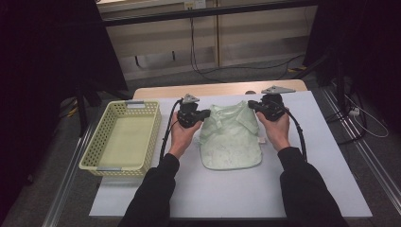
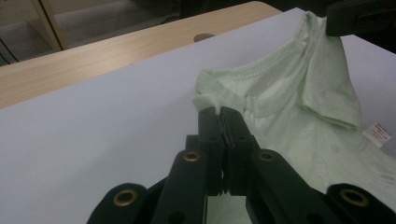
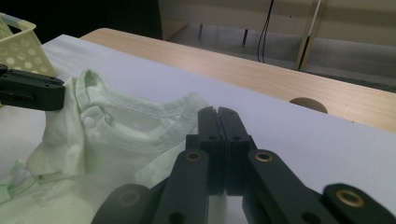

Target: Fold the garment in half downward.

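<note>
Yellow basket; white table cover.

So the garment lies flat on the counter, about dead centre of the high view, neck end toward the top of the frame. The basket sits on the counter to its left, well apart. The left gripper is at the garment's upper left corner, the right gripper at the upper right, one on each shoulder. Both forearms come in from the bottom edge, either side of the garment.
</note>
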`<action>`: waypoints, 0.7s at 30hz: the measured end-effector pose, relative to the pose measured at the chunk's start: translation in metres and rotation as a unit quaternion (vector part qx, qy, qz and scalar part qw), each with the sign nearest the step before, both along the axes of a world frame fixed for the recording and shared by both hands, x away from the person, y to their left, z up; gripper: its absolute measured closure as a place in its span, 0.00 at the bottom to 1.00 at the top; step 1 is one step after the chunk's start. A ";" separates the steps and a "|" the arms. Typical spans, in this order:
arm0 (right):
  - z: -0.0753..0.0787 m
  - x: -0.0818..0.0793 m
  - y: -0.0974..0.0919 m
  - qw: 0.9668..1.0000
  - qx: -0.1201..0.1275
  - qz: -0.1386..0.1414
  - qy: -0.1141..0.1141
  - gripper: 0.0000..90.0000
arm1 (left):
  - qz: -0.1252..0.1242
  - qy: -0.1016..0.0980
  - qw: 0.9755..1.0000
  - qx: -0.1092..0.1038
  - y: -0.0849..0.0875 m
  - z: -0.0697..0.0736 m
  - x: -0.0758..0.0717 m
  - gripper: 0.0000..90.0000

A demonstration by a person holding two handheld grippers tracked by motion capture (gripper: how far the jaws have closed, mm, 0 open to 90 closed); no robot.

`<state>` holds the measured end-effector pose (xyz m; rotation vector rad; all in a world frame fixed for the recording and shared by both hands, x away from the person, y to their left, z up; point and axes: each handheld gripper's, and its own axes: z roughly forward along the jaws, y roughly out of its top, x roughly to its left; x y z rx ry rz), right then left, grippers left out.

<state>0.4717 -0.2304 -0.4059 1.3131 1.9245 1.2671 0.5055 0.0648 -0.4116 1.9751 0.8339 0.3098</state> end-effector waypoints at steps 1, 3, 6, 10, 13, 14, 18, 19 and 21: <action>0.000 -0.001 -0.001 1.000 0.000 0.001 0.000 1.00 | -0.001 -0.001 1.000 0.001 0.000 0.000 -0.001 0.98; -0.001 -0.003 -0.002 1.000 0.005 0.002 -0.001 1.00 | -0.002 0.001 1.000 -0.003 0.000 0.001 -0.003 0.98; -0.002 -0.007 -0.003 1.000 0.006 0.005 0.000 1.00 | -0.005 0.000 1.000 0.004 -0.002 0.001 -0.007 0.98; -0.003 -0.013 -0.003 1.000 0.001 0.009 0.001 1.00 | -0.011 -0.003 1.000 0.009 -0.002 0.001 -0.011 0.98; -0.003 -0.016 -0.004 1.000 0.000 0.012 -0.001 1.00 | -0.017 -0.003 1.000 0.013 -0.004 0.000 -0.016 0.98; -0.004 -0.018 -0.003 1.000 0.000 0.014 -0.001 1.00 | -0.016 -0.003 1.000 0.012 -0.004 0.000 -0.017 0.98; -0.007 -0.023 -0.003 1.000 -0.002 0.019 0.001 1.00 | -0.023 -0.006 0.999 0.021 -0.005 0.000 -0.022 0.98; -0.007 -0.024 -0.002 1.000 -0.002 0.019 0.001 1.00 | -0.024 -0.003 0.999 0.021 -0.005 -0.001 -0.024 0.97; -0.008 -0.026 -0.002 1.000 -0.005 0.022 0.002 1.00 | -0.027 -0.004 0.999 0.025 -0.006 0.000 -0.026 0.97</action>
